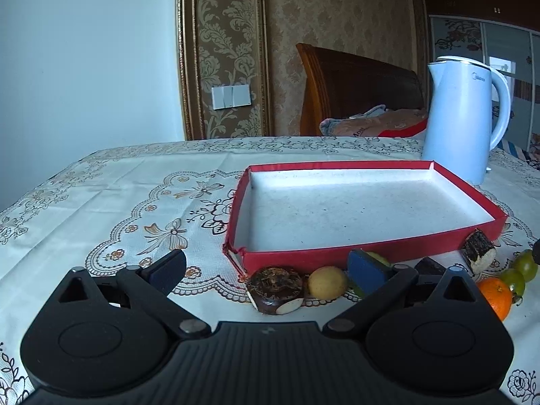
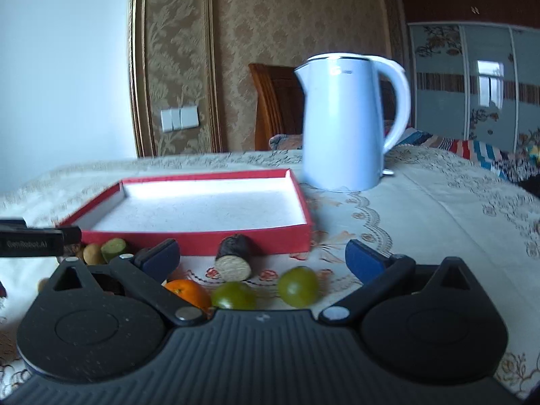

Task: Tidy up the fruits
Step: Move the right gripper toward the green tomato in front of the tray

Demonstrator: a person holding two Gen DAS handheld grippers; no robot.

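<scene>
**Both grippers spread wide over the fruit row, red tray empty**

Left hand-held gripper (image 1: 266,271) with its black frame and blue pads is spread wide and holds nothing. Straight ahead of it, between its pads, I see a dark brown round fruit with a pale cut face (image 1: 275,289) and, just to its right, a small yellow-tan round fruit (image 1: 326,281). Both lie just in front of the near wall of the shallow red cardboard tray with a white floor (image 1: 297,259). A green piece peeks out behind the left gripper's right pad.

My right hand-held gripper (image 2: 263,260) is also spread wide and empty. Between its pads lie two round green fruits (image 2: 298,286), an orange citrus fruit (image 2: 187,292) partly behind its left finger, and a short dark log-shaped piece with a pale round cut end (image 2: 233,259), whose long axis points from me toward the tray.

The tray holds nothing. Every fruit sits on the embroidered cream tablecloth (image 1: 118,195) along the tray's near side. A pale blue electric kettle (image 2: 344,121) stands beyond the tray's far right corner.

I judge the left gripper nearer the brown and yellow fruits, the right nearer the green ones.
</scene>
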